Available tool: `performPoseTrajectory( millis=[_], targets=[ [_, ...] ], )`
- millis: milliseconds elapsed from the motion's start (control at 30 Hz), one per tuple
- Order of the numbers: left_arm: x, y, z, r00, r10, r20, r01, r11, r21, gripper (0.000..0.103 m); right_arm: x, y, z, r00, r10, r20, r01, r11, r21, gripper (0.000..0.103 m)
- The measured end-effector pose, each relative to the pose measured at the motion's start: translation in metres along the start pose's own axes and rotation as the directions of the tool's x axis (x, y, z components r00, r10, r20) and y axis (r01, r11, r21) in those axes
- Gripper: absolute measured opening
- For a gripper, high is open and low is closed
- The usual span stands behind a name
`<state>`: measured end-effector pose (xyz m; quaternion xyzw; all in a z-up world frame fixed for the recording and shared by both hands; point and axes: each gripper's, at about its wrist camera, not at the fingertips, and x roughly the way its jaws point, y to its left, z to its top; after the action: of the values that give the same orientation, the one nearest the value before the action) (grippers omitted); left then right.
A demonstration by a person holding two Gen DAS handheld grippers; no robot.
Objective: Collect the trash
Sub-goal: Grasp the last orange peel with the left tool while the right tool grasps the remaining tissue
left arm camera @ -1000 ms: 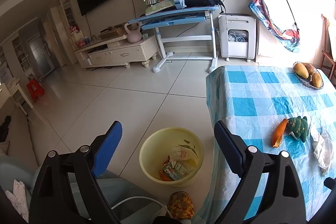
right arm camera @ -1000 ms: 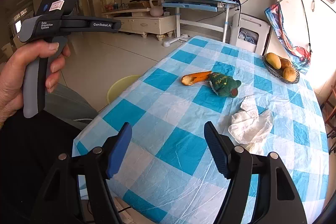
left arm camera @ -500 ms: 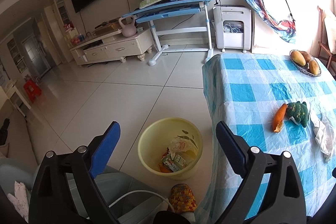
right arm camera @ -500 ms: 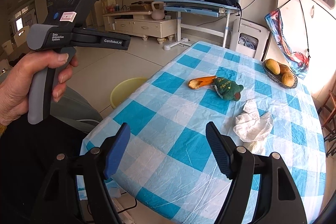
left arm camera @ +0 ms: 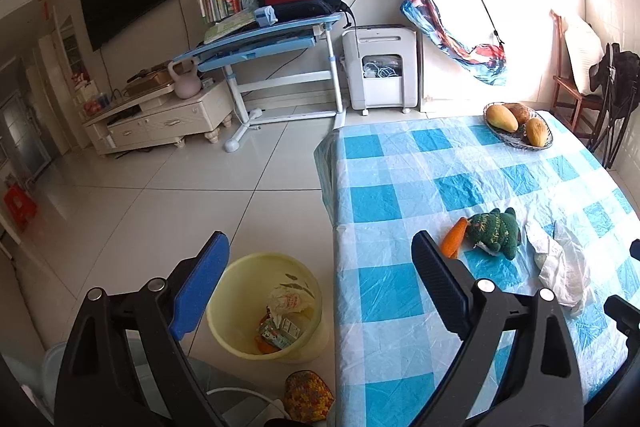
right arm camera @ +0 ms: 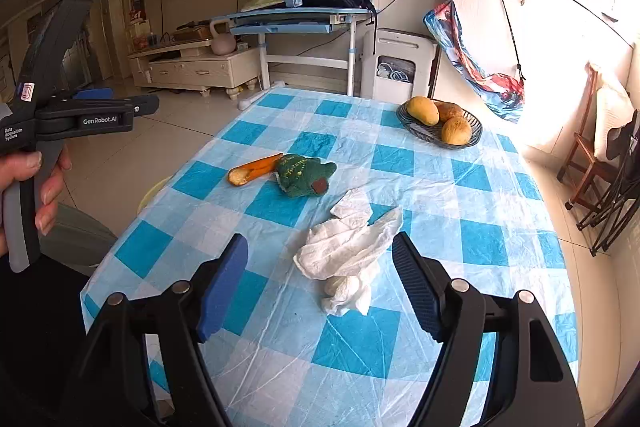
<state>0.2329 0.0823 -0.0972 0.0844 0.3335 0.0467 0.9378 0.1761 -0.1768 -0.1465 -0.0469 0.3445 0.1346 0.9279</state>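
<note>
Several scraps are already lying in the yellow bin [left arm camera: 264, 307] below the left gripper [left arm camera: 320, 287], whose jaws are standing apart and empty. Still waiting are the crumpled white tissues [right arm camera: 348, 247], sitting limp just ahead of the right gripper [right arm camera: 320, 283], also spread wide, and the orange peel [right arm camera: 254, 169] lying farther ahead to its left, beside a green plush toy [right arm camera: 304, 175].

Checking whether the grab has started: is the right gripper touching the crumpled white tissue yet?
Apart. In the right wrist view the right gripper is open, and tablecloth shows between each of its fingers and the crumpled white tissue.
</note>
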Motion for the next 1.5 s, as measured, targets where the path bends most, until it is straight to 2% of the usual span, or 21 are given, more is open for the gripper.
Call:
performPoseTrajectory(
  millis=[100, 200, 333, 467, 567, 800, 867, 1000, 1100, 1200, 1233, 1267, 1333, 1433, 1500],
  targets=[
    [0.000, -0.022, 0.001, 0.999, -0.037, 0.007, 0.037, 0.997, 0.068, 0.089, 0.002, -0.023, -0.002, 0.999, -0.040, -0.021, 0.041, 0.998, 0.053, 0.072],
    [0.004, -0.039, 0.002, 0.995, -0.093, -0.019, 0.094, 0.990, 0.108, 0.089, 0.004, -0.044, -0.004, 0.997, -0.059, -0.042, 0.063, 0.991, 0.115, 0.072],
    [0.009, -0.055, 0.001, 0.977, -0.201, -0.065, 0.207, 0.972, 0.108, 0.089, 0.005, -0.065, -0.006, 0.996, -0.063, -0.065, 0.074, 0.981, 0.181, 0.072],
    [0.012, -0.073, -0.002, 0.942, -0.317, -0.108, 0.328, 0.939, 0.102, 0.089, 0.013, -0.070, -0.009, 0.996, -0.008, -0.094, 0.027, 0.977, 0.210, 0.072],
    [0.013, -0.092, -0.005, 0.921, -0.367, -0.126, 0.382, 0.916, 0.122, 0.089, 0.024, -0.061, -0.011, 0.992, 0.009, -0.129, 0.013, 0.985, 0.174, 0.072],
    [0.023, -0.145, -0.012, 0.853, -0.482, -0.203, 0.511, 0.850, 0.131, 0.089, 0.041, -0.049, -0.019, 0.978, 0.048, -0.202, -0.024, 0.992, 0.122, 0.072],
    [0.032, -0.160, -0.013, 0.837, -0.497, -0.228, 0.530, 0.840, 0.117, 0.089, 0.041, -0.048, -0.022, 0.976, 0.054, -0.212, -0.029, 0.992, 0.120, 0.072],
    [0.049, -0.184, -0.018, 0.819, -0.501, -0.280, 0.545, 0.831, 0.108, 0.089, 0.040, -0.049, -0.026, 0.973, 0.053, -0.225, -0.030, 0.994, 0.106, 0.072],
    [0.058, -0.194, -0.021, 0.815, -0.489, -0.312, 0.542, 0.834, 0.107, 0.089, 0.039, -0.051, -0.028, 0.972, 0.053, -0.229, -0.029, 0.994, 0.105, 0.072],
    [0.057, -0.180, -0.014, 0.809, -0.515, -0.282, 0.547, 0.836, 0.043, 0.089, 0.036, -0.054, -0.027, 0.975, 0.051, -0.217, -0.026, 0.993, 0.116, 0.072],
    [0.054, -0.169, -0.010, 0.812, -0.525, -0.254, 0.545, 0.838, 0.013, 0.089, 0.035, -0.056, -0.025, 0.977, 0.052, -0.206, -0.026, 0.992, 0.124, 0.072],
    [0.051, -0.157, -0.005, 0.824, -0.523, -0.217, 0.533, 0.846, -0.016, 0.089, 0.033, -0.057, -0.024, 0.980, 0.056, -0.194, -0.030, 0.990, 0.134, 0.072],
    [0.050, -0.129, 0.004, 0.857, -0.490, -0.162, 0.485, 0.872, -0.073, 0.089, 0.032, -0.058, -0.021, 0.983, 0.074, -0.171, -0.047, 0.986, 0.159, 0.072],
    [0.069, -0.098, 0.007, 0.918, -0.353, -0.182, 0.337, 0.935, -0.114, 0.088, 0.041, -0.056, -0.014, 0.981, 0.125, -0.149, -0.093, 0.974, 0.204, 0.072],
    [0.087, -0.079, 0.006, 0.934, -0.281, -0.220, 0.250, 0.955, -0.160, 0.087, 0.050, -0.054, -0.008, 0.981, 0.139, -0.136, -0.105, 0.967, 0.231, 0.072]
  ],
)
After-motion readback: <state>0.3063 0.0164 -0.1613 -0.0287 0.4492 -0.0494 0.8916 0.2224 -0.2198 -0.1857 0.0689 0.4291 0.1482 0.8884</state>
